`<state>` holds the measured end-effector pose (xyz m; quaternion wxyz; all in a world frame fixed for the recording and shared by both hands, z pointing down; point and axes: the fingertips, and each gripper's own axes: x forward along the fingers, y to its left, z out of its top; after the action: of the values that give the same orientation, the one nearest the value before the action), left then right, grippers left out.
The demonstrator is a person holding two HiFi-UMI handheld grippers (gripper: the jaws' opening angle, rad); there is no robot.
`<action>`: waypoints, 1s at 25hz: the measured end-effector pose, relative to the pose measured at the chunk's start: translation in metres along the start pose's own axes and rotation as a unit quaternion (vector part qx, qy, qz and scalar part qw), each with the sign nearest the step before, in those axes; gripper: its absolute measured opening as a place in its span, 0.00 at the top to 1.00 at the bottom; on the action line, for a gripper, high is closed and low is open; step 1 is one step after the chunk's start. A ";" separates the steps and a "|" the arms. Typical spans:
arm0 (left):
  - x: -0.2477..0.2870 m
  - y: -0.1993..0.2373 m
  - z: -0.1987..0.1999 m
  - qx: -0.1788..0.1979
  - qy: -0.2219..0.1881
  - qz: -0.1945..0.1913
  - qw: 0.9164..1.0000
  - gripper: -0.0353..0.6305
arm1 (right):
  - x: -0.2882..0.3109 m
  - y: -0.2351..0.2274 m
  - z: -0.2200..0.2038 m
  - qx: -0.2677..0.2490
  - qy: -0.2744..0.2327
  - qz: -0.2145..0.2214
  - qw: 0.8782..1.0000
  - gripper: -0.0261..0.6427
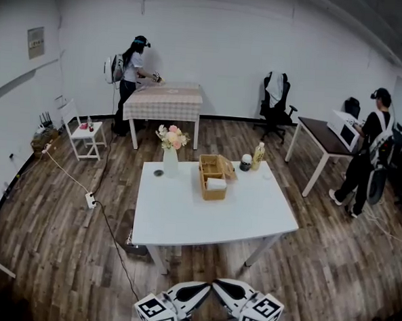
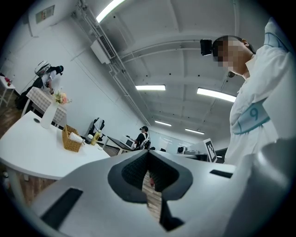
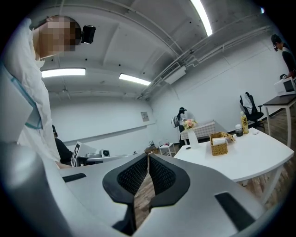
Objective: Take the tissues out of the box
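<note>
Evidently nothing had been pulled yet: a white tissue [image 1: 216, 184] lay folded in the open top of the woven wicker tissue box [image 1: 213, 169], where it could be taken from above. The box stood towards the far side of the white rectangular tabletop [image 1: 204, 221], between a white vase of pink flowers [image 1: 171, 150] and a yellow bottle [image 1: 258, 155] beside a dark-lidded jar [image 1: 245, 163]. Well short of the tabletop's near edge, the left gripper [image 1: 196, 293] and the right gripper [image 1: 228, 292] were held low by the person's body, tips angled towards each other. Both had their jaws pressed together on nothing, probably a resting pose before any reach.
</note>
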<state>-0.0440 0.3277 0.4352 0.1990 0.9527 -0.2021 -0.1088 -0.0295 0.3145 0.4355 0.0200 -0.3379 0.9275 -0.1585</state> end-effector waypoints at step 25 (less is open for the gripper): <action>0.065 0.089 0.029 -0.033 -0.013 0.024 0.999 0.94 | 0.059 -0.096 0.022 0.020 0.009 0.017 1.000 0.91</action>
<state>-0.0248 0.2154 0.4387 0.2305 0.9390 -0.2240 -0.1227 -0.0124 0.2020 0.4480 0.0213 -0.3200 0.9300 -0.1794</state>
